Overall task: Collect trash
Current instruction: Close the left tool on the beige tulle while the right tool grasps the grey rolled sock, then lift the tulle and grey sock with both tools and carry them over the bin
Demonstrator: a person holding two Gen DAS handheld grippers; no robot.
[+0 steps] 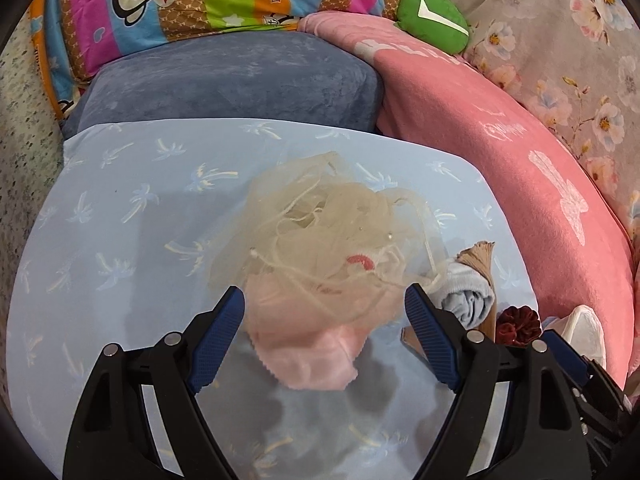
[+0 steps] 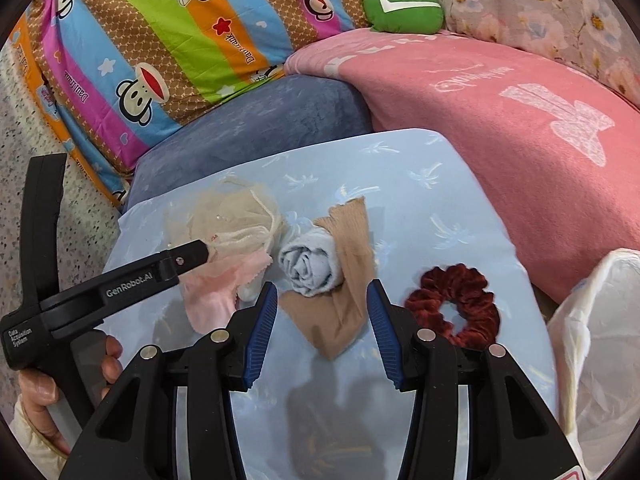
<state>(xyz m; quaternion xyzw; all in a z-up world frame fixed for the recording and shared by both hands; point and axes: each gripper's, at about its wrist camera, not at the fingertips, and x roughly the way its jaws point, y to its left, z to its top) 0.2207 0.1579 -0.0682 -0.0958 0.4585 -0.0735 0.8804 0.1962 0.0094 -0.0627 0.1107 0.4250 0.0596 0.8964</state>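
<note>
On a light-blue palm-print pillow [image 1: 120, 240] lies a cream mesh bundle [image 1: 320, 216] on top of a pink cloth [image 1: 312, 344]. My left gripper [image 1: 324, 304] is open wide, with the pink cloth between its blue pads [image 1: 218, 336]. From the right wrist this left gripper [image 2: 200, 252] shows side-on over the mesh bundle [image 2: 236, 216]. My right gripper [image 2: 322, 304] stands open over a tan stocking [image 2: 344, 304] and a rolled light-blue sock [image 2: 308, 264]. No pad visibly presses on anything. A dark red scrunchie [image 2: 452, 308] lies just right of the right gripper.
A white plastic bag [image 2: 600, 340] sits at the pillow's right edge. A pink blanket [image 2: 500, 132] rises to the right, with a dark blue cushion [image 2: 260, 120], a striped monkey-print pillow [image 2: 160, 40] and a green plush [image 2: 404, 8] behind. A hand [image 2: 36, 392] holds the left gripper's handle.
</note>
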